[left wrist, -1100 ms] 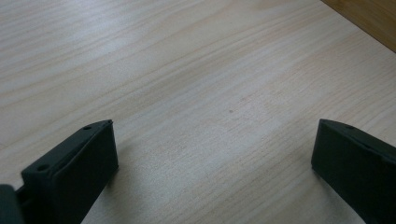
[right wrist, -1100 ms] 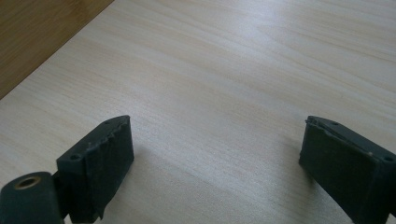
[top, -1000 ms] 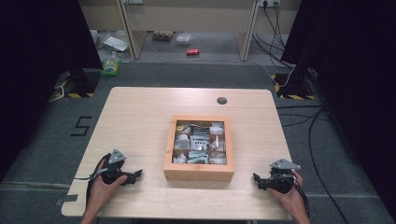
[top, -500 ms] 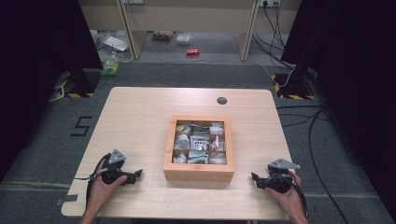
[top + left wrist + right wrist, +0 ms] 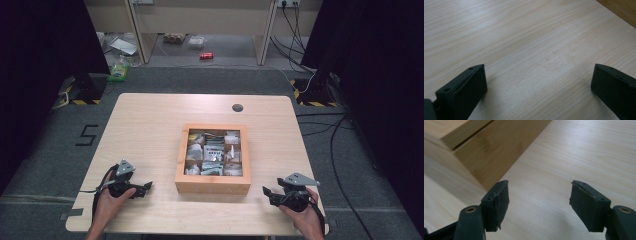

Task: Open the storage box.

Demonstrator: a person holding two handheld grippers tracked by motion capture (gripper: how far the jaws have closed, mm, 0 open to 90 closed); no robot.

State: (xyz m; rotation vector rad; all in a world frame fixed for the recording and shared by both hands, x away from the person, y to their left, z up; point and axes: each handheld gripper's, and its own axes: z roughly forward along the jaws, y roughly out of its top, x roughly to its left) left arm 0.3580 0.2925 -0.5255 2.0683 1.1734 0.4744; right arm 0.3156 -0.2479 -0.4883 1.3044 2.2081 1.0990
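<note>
A square wooden box [image 5: 212, 186] stands in the middle of the light wooden table [image 5: 150, 125]; its compartments hold several small white and grey packets. My left gripper [image 5: 145, 188] rests near the table's front left, jaws wide apart over bare wood [image 5: 536, 62]. My right gripper [image 5: 267, 194] is at the front right, pointing left toward the box. Its jaws have just been closing but still stand apart, with nothing between them [image 5: 539, 195]. The box's corner [image 5: 486, 147] lies just ahead of it in the right gripper view.
A small dark round grommet [image 5: 237, 107] sits in the table's far side. Cables [image 5: 320, 130] trail over the grey floor to the right. Clutter, a green bottle [image 5: 118, 70] and a red can [image 5: 206, 55] lie on the floor behind the table.
My right gripper has shifted left, toward the box, and lifted a little. The left hand has stayed where it was.
</note>
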